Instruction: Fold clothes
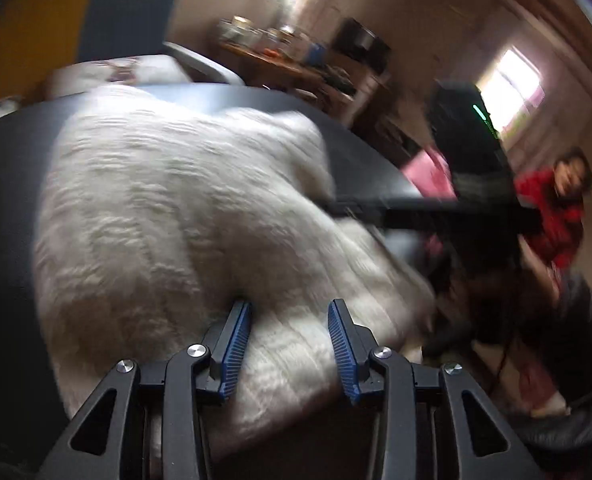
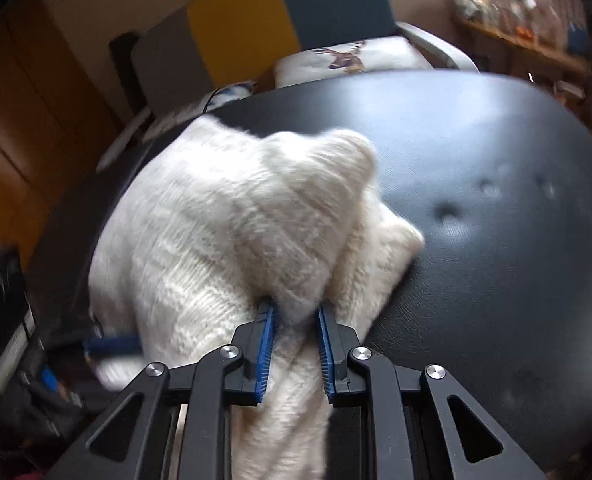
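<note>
On top of the black padded leather-look table (image 2: 495, 208) lay the white fluffy cable-knit sweater (image 2: 216, 232), bunched into a rumpled heap w/ part of it draped off the near edge toward both tools. R gripper (image 2: 294, 312) had its blue ribbed pads pinched onto a gathered ridge of the knit, jaws narrowed w/ fabric squeezed between them, so it was gripping the sweater. L gripper (image 1: 290, 306), seen in its own view, had jaws set wider apart w/ knit lying between the blue pads; the pic was motion-blurred, so I couldn't tell whether it was actually clamping or just straddling the cloth.

Step in hand, as a judgement: a lift-and-carry of one portion of the garment, R side holding a fold of knit raised above the rest, prob. to lay it over or to spread it out. The heap fit both a garment being opened flat before folding and one mid-fold w/ a flap being brought across; can't settle which.

Next move called for a firm hold on thick, springy knit, both tools moving together so the cloth didn't twist, and keeping the hanging part from dragging the lot off the edge. Beyond the table stood a yellow, grey & blue chair back (image 2: 280, 12) w/ a white deer-print cushion (image 2: 351, 60), clear of the work
</note>
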Demonstrator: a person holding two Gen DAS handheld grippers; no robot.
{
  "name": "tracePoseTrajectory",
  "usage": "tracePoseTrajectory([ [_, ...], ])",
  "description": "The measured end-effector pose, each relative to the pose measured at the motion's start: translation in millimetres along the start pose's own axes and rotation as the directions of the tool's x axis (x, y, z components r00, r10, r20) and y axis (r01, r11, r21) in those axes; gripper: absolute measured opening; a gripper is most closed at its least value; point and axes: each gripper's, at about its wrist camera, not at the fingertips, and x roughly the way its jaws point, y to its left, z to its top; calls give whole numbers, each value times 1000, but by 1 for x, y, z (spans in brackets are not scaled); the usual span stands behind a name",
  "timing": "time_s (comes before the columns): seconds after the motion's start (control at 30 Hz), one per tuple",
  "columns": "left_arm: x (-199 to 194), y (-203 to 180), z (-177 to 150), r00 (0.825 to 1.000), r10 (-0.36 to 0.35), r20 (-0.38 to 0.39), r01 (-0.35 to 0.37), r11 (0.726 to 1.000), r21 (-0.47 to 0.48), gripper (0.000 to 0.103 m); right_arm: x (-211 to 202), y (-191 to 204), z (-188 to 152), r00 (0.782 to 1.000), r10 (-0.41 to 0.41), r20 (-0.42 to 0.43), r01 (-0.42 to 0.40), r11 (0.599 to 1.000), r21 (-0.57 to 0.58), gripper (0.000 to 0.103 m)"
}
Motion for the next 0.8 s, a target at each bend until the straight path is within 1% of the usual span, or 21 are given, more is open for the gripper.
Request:
tracePoseTrajectory([
  [0.03, 1, -5, 1, 1000, 6, -5, -6, 1000, 15, 39, -1, -8, -1, 999, 40, 5, -40, 998, 41, 20],
  [0.07, -1, -5, 4, 1000, -7, 3, 7, 1000, 5, 38, 0, -15, -2, 997, 78, 7, -78, 994, 81, 20],
  [0.13, -11, -6, 12, 997, -66, 45, 68, 997, -29, 36, 4, -22, -4, 990, 142, 11, -142, 979, 143, 20],
  [0.23, 3, -20, 15, 997, -75, 11, 75, 997, 21, 37, 11, -32, -6, 973, 231, 24, -230, 946, 229, 21],
  [0.3, 12, -29, 18, 997, -80, -12, 80, 995, 55, 37, 12, -37, -1, 968, 249, 21, -247, 939, 241, 21],
  [0.37, 22, -38, 20, 996, -84, -34, 87, 992, 88, 37, 6, -36, 10, 974, 225, 26, -225, 950, 217, 23],
  [0.4, 28, -44, 18, 996, -81, -46, 86, 990, 109, 37, -3, -31, 16, 979, 202, 38, -205, 961, 183, 28],
  [0.47, 38, -53, 10, 996, -74, -44, 79, 988, 136, 37, -18, -21, 30, 981, 176, 78, -184, 976, 119, 28],
  [0.53, 39, -54, 9, 995, -87, -44, 92, 988, 126, 37, -26, -12, 49, 973, 196, 119, -206, 975, 79, 28],
  [0.57, 39, -53, 10, 995, -89, -46, 94, 988, 123, 37, -24, -6, 59, 967, 220, 126, -228, 972, 58, 28],
  [0.6, 39, -53, 10, 995, -89, -48, 94, 988, 124, 37, -18, 0, 71, 966, 226, 127, -232, 972, 31, 28],
  [0.63, 38, -53, 10, 995, -87, -50, 92, 988, 126, 37, -10, 5, 79, 968, 219, 121, -222, 975, 12, 28],
  [0.7, 40, -57, 9, 997, -60, -56, 68, 985, 157, 37, 7, 9, 84, 984, 161, 83, -161, 987, 0, 28],
  [0.77, 43, -64, 8, 998, -28, -60, 40, 980, 197, 37, 29, 2, 82, 996, 88, 19, -88, 996, 11, 28],
  [0.8, 44, -67, 8, 998, -17, -61, 29, 977, 212, 37, 41, -5, 80, 999, 48, -20, -48, 999, 20, 27],
])
